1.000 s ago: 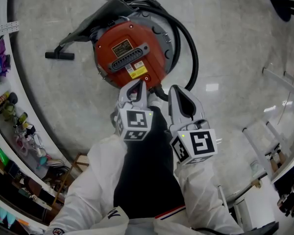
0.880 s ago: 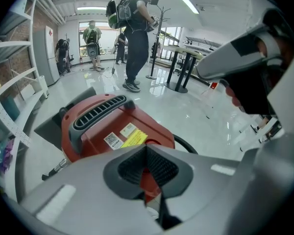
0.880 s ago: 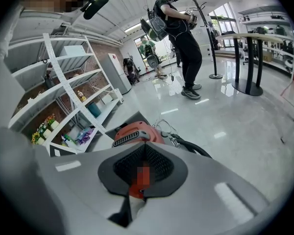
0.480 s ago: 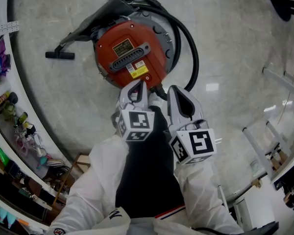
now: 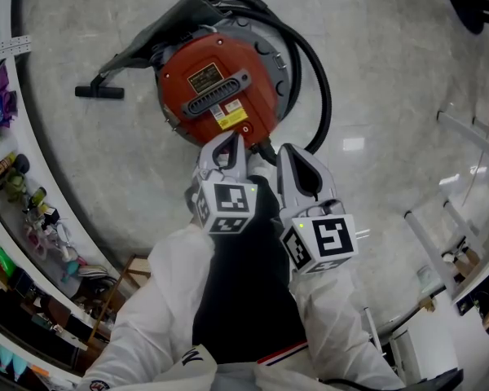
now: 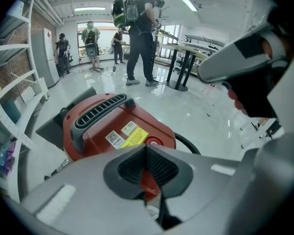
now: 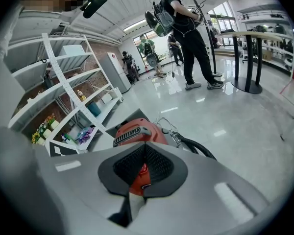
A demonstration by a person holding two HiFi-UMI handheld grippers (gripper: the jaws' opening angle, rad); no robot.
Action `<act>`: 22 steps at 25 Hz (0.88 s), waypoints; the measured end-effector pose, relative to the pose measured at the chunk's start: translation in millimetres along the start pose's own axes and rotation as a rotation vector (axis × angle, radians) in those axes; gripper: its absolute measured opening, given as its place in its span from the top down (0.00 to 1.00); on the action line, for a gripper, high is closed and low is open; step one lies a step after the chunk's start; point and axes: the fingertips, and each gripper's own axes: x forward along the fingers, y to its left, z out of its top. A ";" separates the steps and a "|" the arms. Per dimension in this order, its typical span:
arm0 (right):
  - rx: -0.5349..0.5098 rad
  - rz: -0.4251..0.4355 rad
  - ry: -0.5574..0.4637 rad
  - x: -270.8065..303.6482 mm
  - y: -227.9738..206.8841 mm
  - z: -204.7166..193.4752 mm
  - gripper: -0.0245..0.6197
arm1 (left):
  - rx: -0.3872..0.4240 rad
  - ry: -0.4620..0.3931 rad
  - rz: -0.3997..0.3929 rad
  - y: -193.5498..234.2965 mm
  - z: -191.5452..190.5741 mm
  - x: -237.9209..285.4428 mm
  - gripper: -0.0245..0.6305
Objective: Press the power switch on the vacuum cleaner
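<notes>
A round red vacuum cleaner (image 5: 216, 88) with a grey handle (image 5: 216, 94) stands on the pale floor. Its black hose (image 5: 319, 80) loops round the right side, and a floor nozzle (image 5: 98, 93) lies to its left. My left gripper (image 5: 231, 142) is shut and empty, its tips at the near edge of the red lid. In the left gripper view the lid (image 6: 112, 129) with its yellow label and a small round button (image 6: 152, 142) lies just beyond the shut left gripper (image 6: 147, 149). My right gripper (image 5: 293, 151) is also shut and empty, beside the left one; its own view shows the vacuum cleaner (image 7: 137, 129) farther off.
White shelving (image 5: 16, 177) with small toys and bottles curves along the left. A white rack (image 5: 460, 218) stands at the right. Several people (image 6: 142, 33) with backpacks stand far across the room near black-legged tables (image 6: 186, 58).
</notes>
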 end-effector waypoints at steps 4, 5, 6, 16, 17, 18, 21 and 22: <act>0.001 -0.006 0.003 0.1 -1.4 -0.9 0.96 | -0.005 -0.001 -0.006 -0.4 0.4 -0.1 0.96; 0.000 -0.007 0.002 0.0 -1.2 -0.8 0.96 | -0.006 0.000 -0.007 -0.2 0.4 -0.3 0.96; 0.000 -0.006 0.003 0.1 -1.0 -1.0 0.96 | -0.007 0.001 -0.007 0.1 0.2 -0.3 0.96; 0.002 -0.005 0.008 -0.9 2.3 -5.5 0.96 | -0.004 0.004 -0.015 -2.3 -0.9 -2.2 0.96; 0.003 -0.005 0.011 -1.2 2.3 -6.4 0.96 | -0.004 0.005 -0.013 -2.8 -1.0 -2.1 0.96; 0.004 -0.005 0.012 -1.4 2.2 -6.8 0.96 | -0.004 0.007 -0.011 -3.2 -1.1 -1.9 0.96; 0.002 -0.006 0.009 -0.1 1.3 -5.8 0.96 | 0.002 0.011 -0.009 -2.3 -1.3 -0.5 0.96; 0.000 -0.005 0.007 0.6 1.1 -5.4 0.96 | 0.004 0.012 -0.010 -1.8 -1.6 0.0 0.96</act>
